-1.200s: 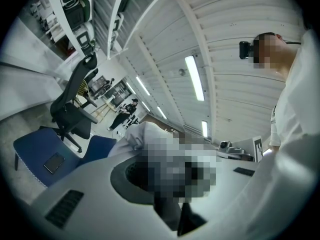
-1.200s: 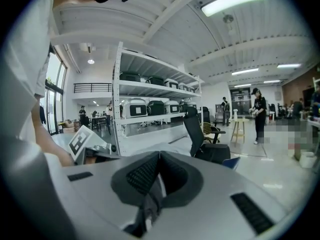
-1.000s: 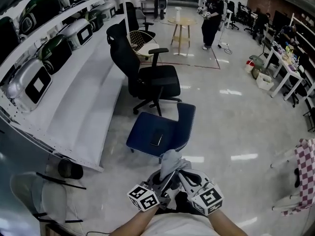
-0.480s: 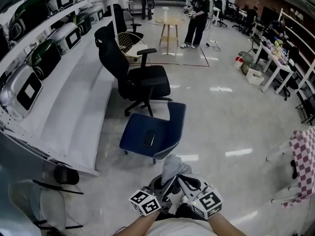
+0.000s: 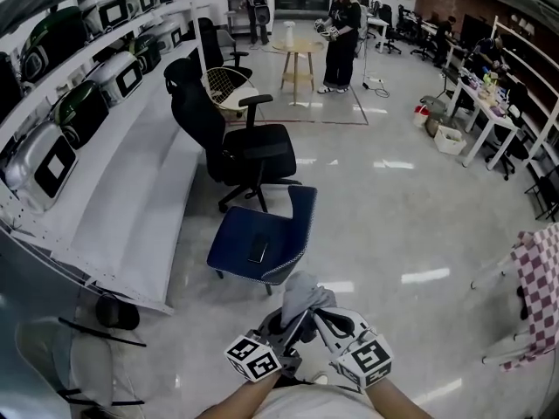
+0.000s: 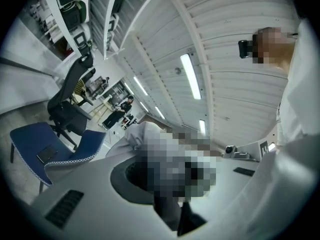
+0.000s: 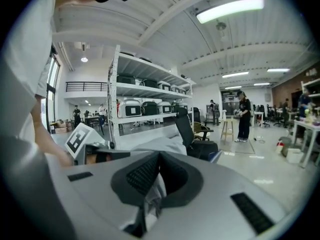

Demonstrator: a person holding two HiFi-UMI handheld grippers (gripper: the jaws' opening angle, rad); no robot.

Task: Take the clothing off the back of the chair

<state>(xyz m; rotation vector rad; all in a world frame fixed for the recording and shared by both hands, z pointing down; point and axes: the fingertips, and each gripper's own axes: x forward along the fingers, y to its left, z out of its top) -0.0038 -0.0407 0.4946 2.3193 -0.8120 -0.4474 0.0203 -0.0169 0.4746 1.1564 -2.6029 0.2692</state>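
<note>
Between left tool (image 5: 291, 327), right tool (image 5: 326, 324): clothing (image 5: 306, 293)

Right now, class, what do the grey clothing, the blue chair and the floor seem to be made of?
Grey clothing: soft woven or knit fabric, matte; it bunches in limp folds.
Blue chair: seat and back probably upholstered in cloth, matte, with pale stitched-looking edging.
Floor: hard polished stone, tile or coating, glossy; it mirrors the ceiling lights.

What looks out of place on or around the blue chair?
A dark flat object, possibly a phone, lies on the seat of the blue chair, where someone could sit on it. Nothing else near it looks askew or spilled.
</note>
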